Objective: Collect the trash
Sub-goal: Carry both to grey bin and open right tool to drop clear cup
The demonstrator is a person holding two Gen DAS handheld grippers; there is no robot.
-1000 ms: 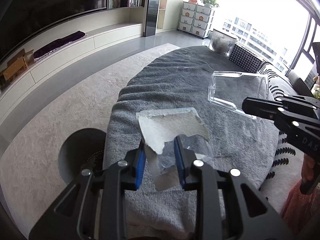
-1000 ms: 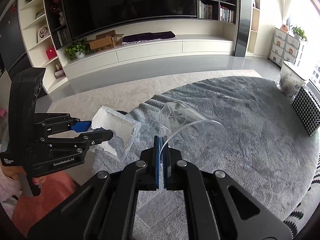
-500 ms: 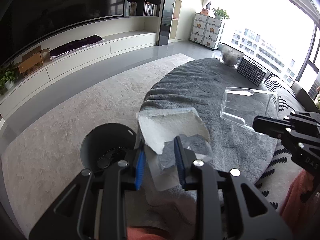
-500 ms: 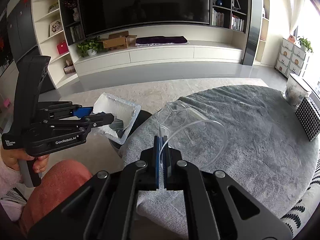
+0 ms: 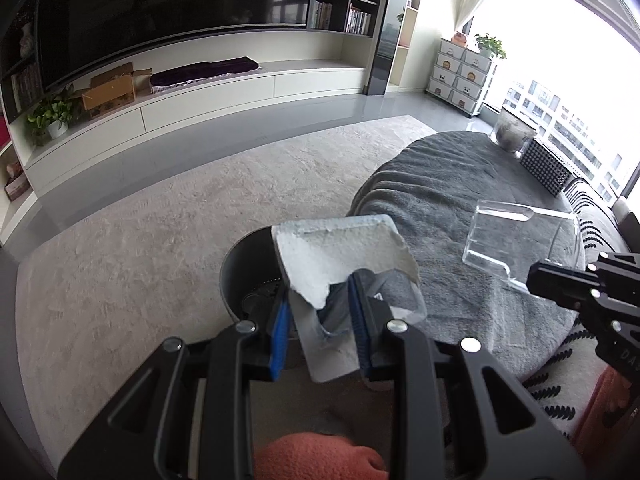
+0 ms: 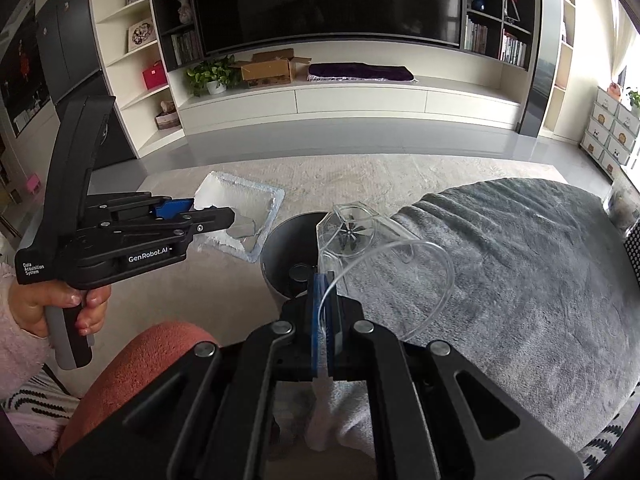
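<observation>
Between the left gripper's [image 5: 320, 316] fingers [image 5: 280, 320], a torn tray [image 5: 340, 256]; cup rim [image 6: 384, 272] between the right's [image 6: 324, 300].

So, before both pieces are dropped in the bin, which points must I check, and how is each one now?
1. Left gripper holds the torn tray: ok.
2. Right gripper is shut on the rim of the clear cup: ok.
3. Bin is open on top: ok.
4. Tray is over the bin mouth: not ok; in the right wrist view it hangs to the bin's left.
5. Cup is over the bin mouth: cannot tell.
6. Room left inside the bin: cannot tell.
</observation>
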